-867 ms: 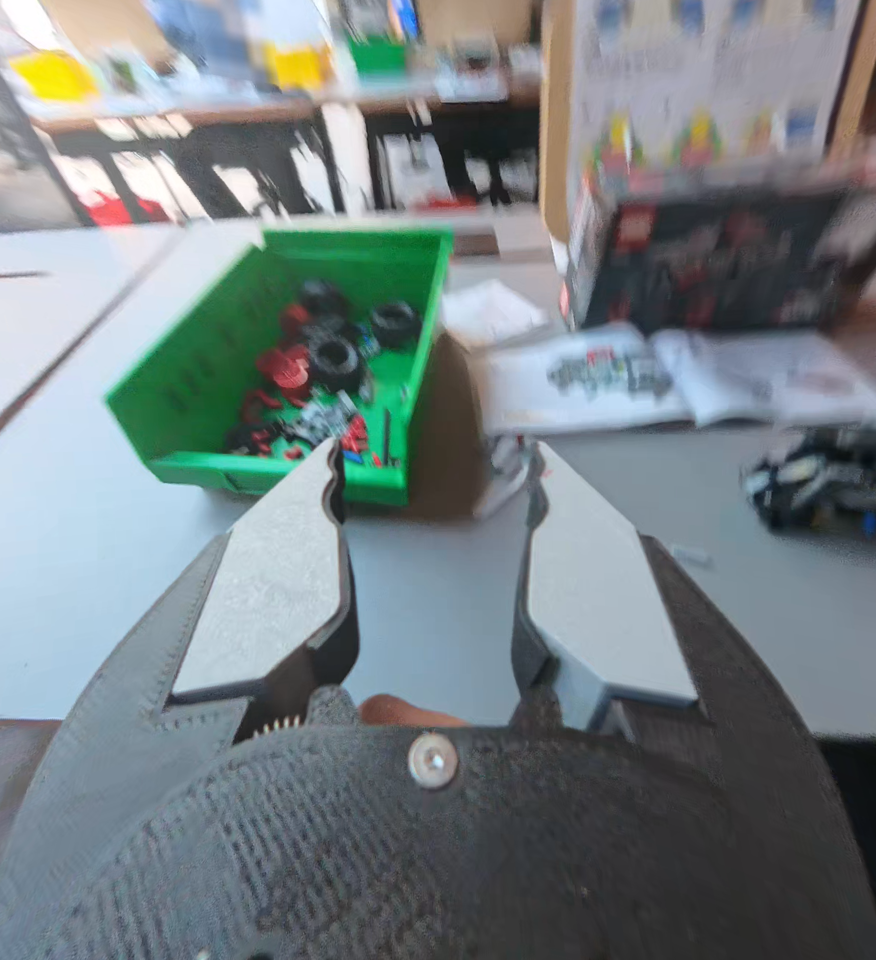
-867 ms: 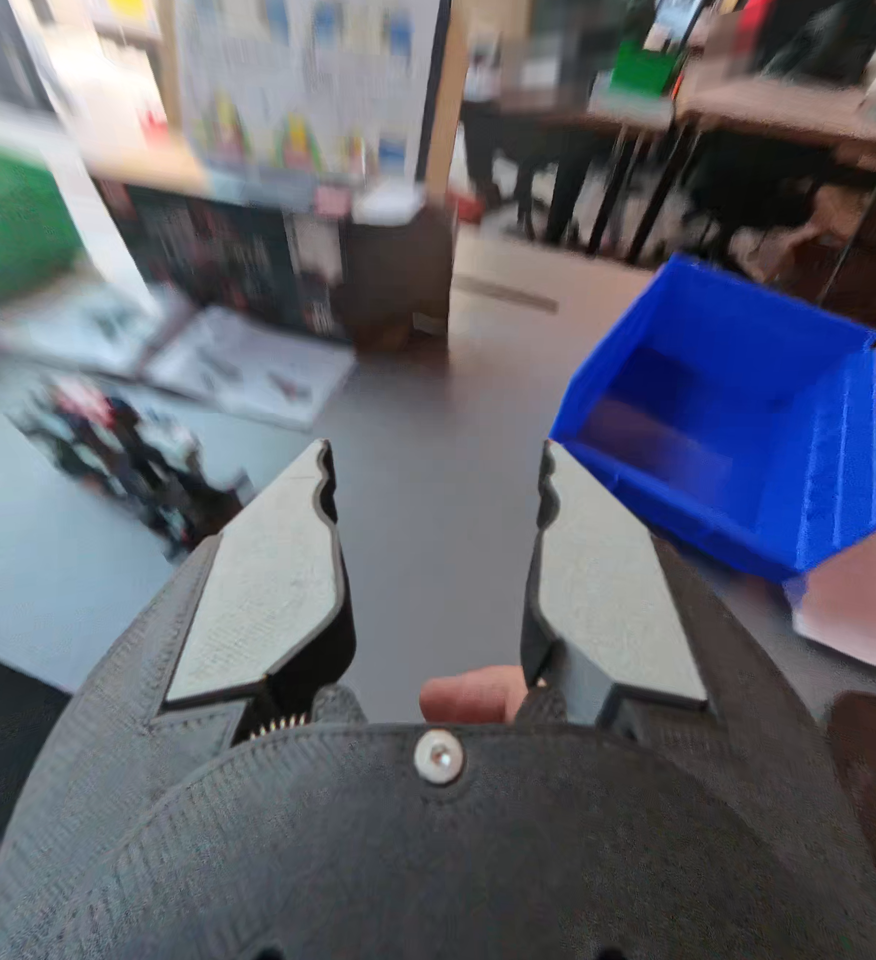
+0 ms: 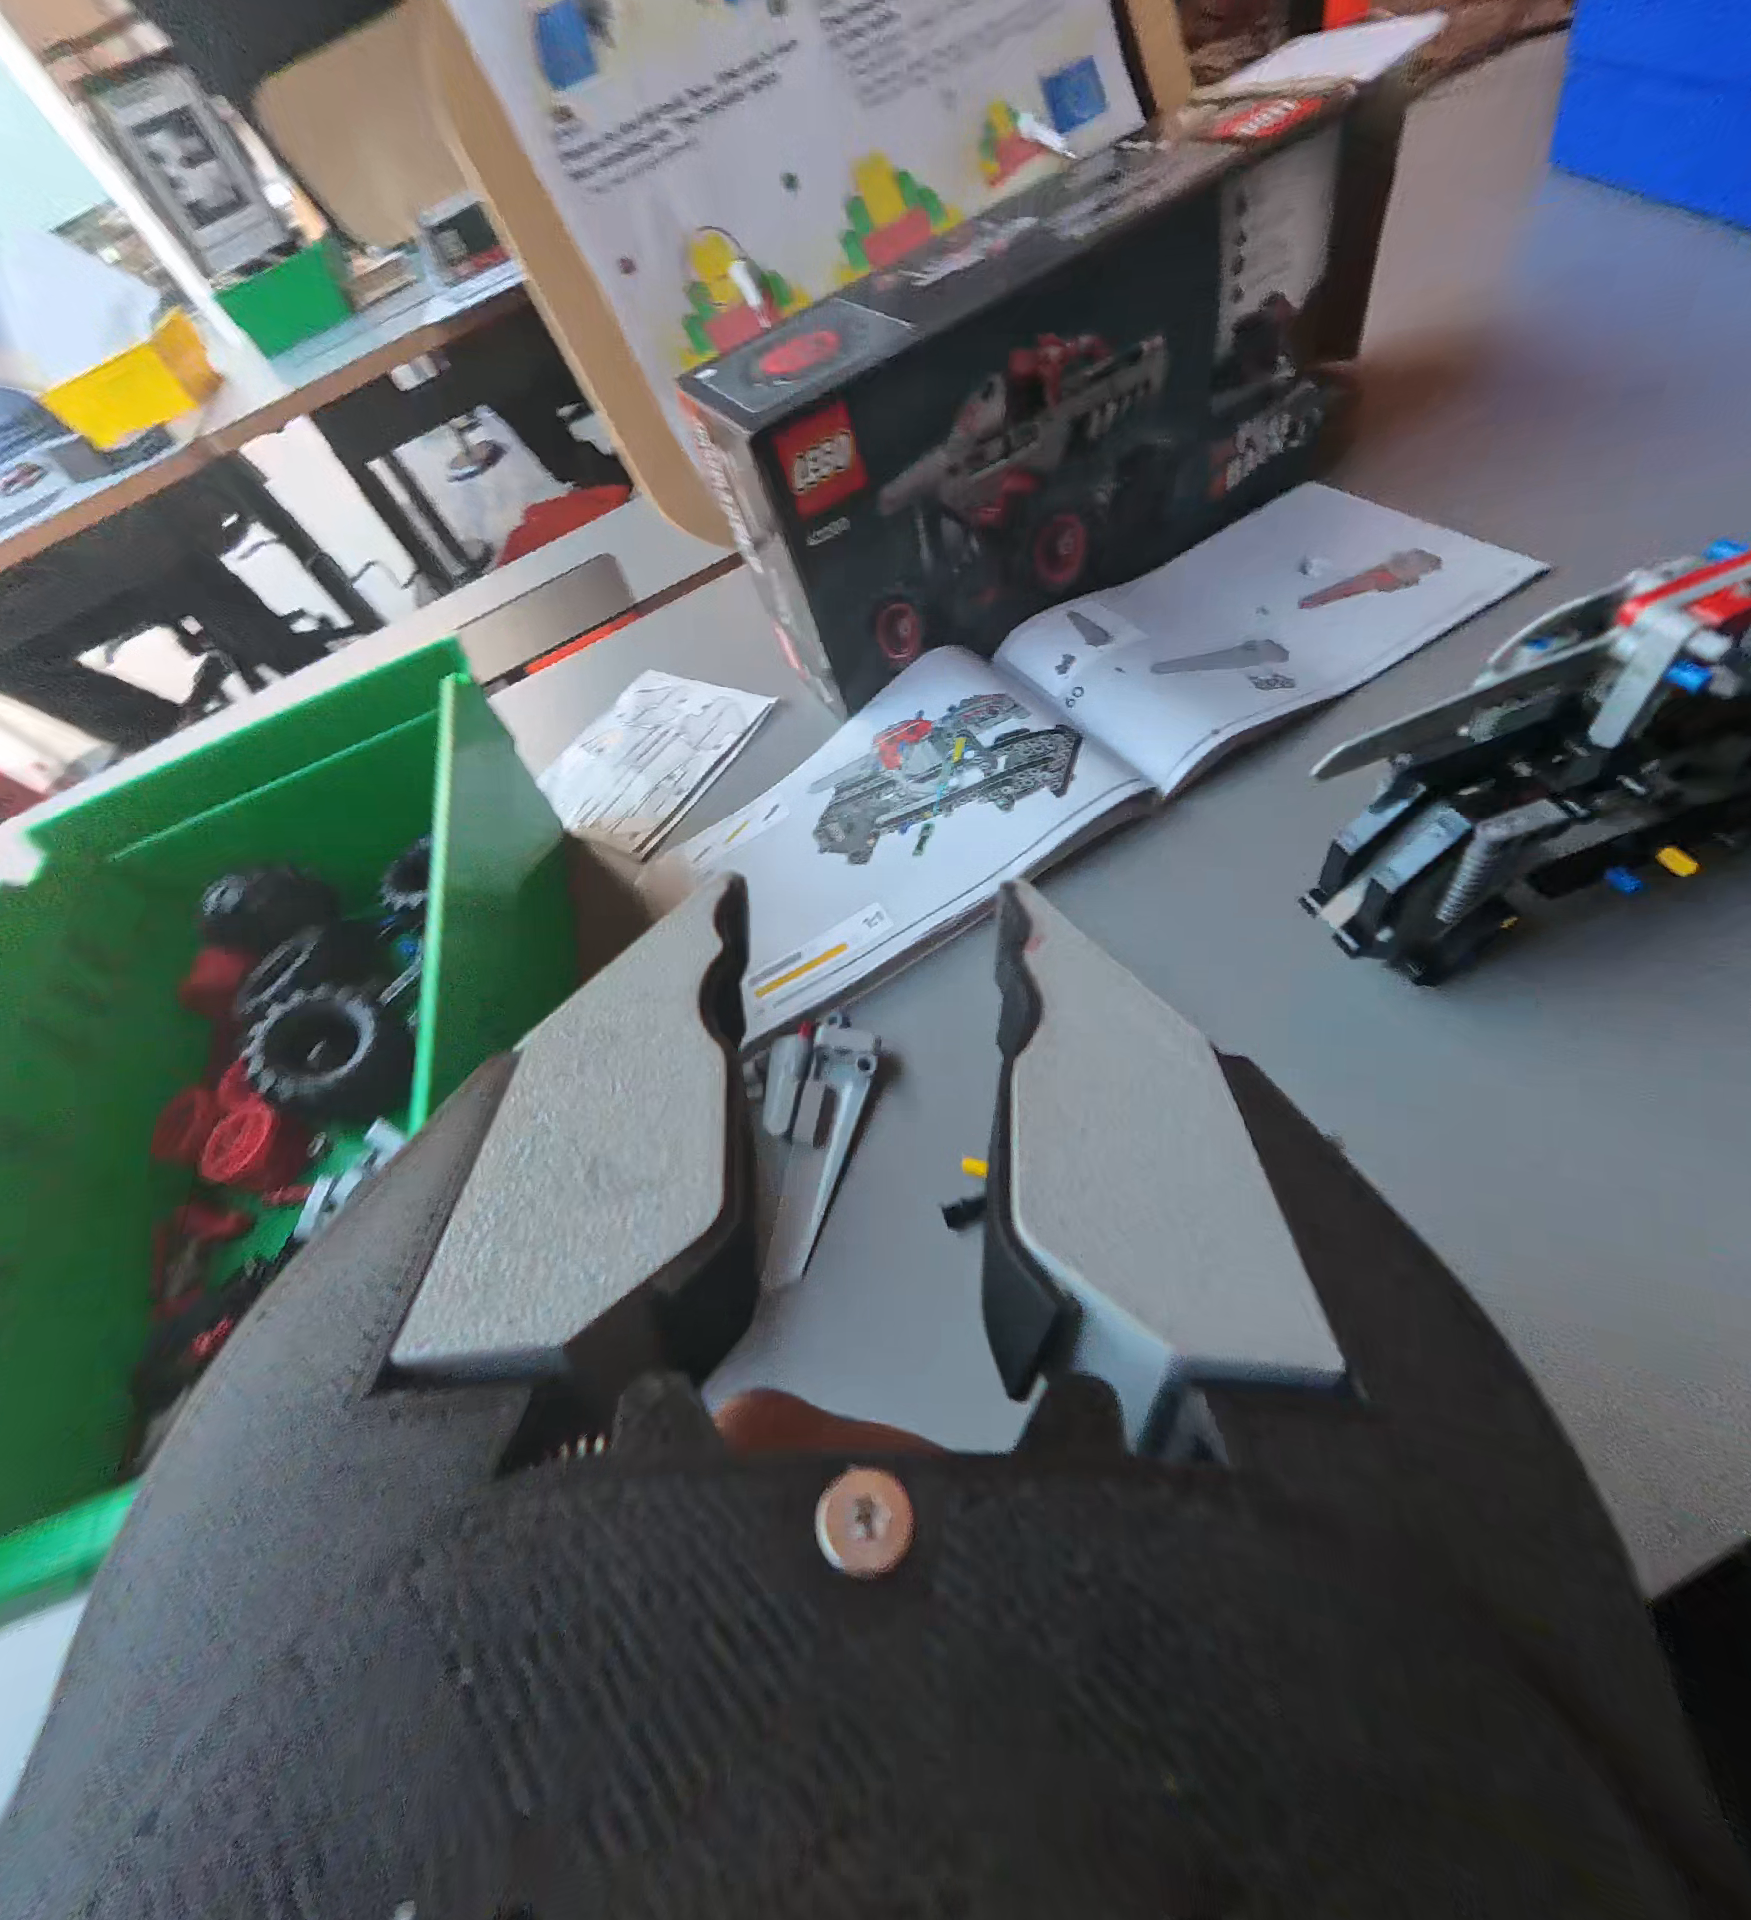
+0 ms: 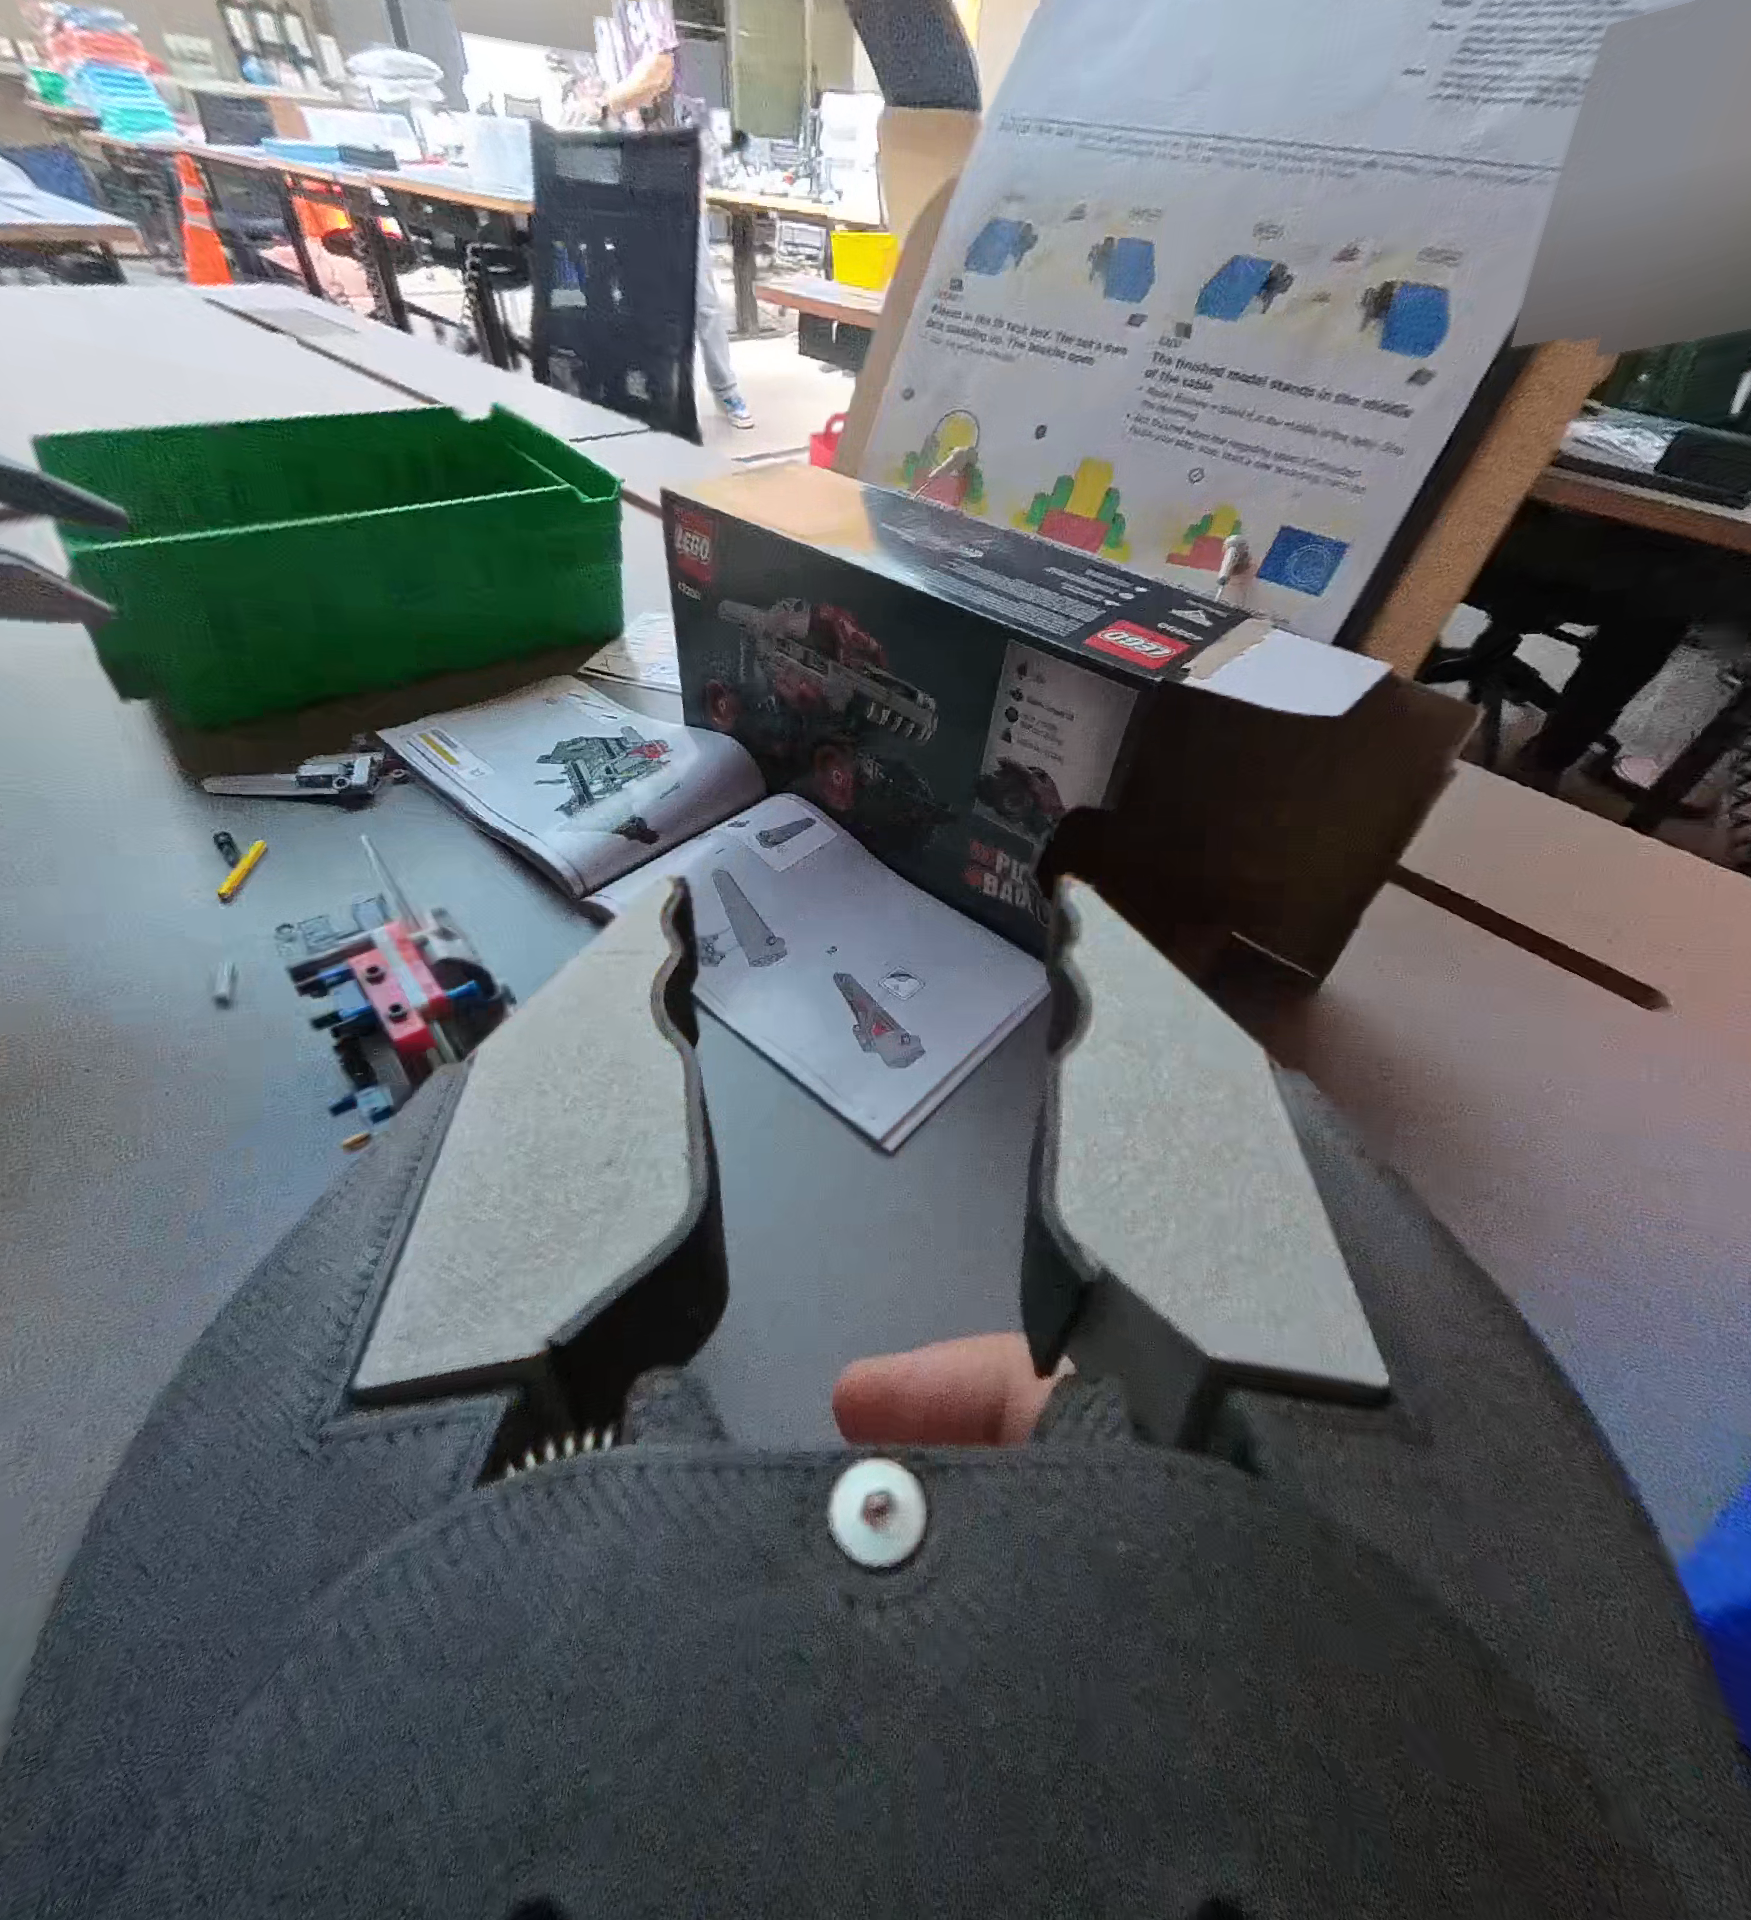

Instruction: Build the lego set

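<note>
Both hand-held grippers — left (image 3: pixel 871 935), right (image 4: pixel 866 925) — gape wide, empty. Part-built model (image 4: pixel 388 1003) on counter (image 4: pixel 71 1039), just left of open booklet (image 4: pixel 705 862); loose pieces, apparently pins (image 4: pixel 240 868), beyond it.

**Daylight, soft edges**

Bright daylight floods in from about eleven o'clock in both my views. The green bin (image 3: pixel 175 935) smears with motion blur at nine o'clock in my left view. Wide-angle bending curves the table (image 4: pixel 71 935) edges. Glare washes the booklet (image 3: pixel 1058 748) pale.
</note>
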`<state>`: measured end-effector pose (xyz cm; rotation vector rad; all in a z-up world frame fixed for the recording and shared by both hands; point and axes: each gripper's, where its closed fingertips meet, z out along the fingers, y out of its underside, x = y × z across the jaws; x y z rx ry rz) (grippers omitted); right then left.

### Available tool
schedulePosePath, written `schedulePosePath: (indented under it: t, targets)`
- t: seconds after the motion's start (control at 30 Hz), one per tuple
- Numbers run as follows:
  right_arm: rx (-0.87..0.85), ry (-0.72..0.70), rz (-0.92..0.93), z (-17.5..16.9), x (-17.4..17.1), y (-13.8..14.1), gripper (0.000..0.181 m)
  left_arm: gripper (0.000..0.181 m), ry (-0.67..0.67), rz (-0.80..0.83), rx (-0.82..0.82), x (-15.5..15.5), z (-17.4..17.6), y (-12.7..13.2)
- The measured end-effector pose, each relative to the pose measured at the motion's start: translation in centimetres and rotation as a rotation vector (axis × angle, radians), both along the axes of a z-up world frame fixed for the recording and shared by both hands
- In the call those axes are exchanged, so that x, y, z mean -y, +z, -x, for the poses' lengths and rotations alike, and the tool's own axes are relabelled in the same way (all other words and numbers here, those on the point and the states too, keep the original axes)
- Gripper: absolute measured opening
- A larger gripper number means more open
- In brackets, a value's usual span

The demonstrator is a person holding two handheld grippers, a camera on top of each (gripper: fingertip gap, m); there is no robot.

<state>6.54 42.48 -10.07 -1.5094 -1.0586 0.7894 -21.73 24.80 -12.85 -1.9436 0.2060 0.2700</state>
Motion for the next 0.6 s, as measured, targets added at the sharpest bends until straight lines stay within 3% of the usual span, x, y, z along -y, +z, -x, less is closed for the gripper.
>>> schedulePosePath:
  t: [0.17,0.3,0.4,0.53,0.6]
  targets:
    - [0.044,0.143,-0.041,6.1,-3.8,-3.7,0.059,0.037,-0.079,-0.073,-0.005,-6.3,2.6,-0.2]
    - [0.154,0.216,-0.022,6.7,-3.5,-8.2,0.06,0.033,-0.161,-0.069,0.012,-10.0,3.0,-0.2]
    - [0.125,0.247,-0.034,6.5,-2.7,-9.1,0.053,0.038,-0.19,-0.018,0.023,-10.0,2.9,-1.7]
    - [0.051,0.321,0.029,6.7,-1.3,-8.8,0.05,0.03,-0.215,-0.064,0.093,-8.6,2.3,-3.2]
    - [0.032,0.322,0.026,6.5,-1.2,-8.6,0.048,0.03,-0.244,-0.102,0.06,-8.4,1.6,-2.7]
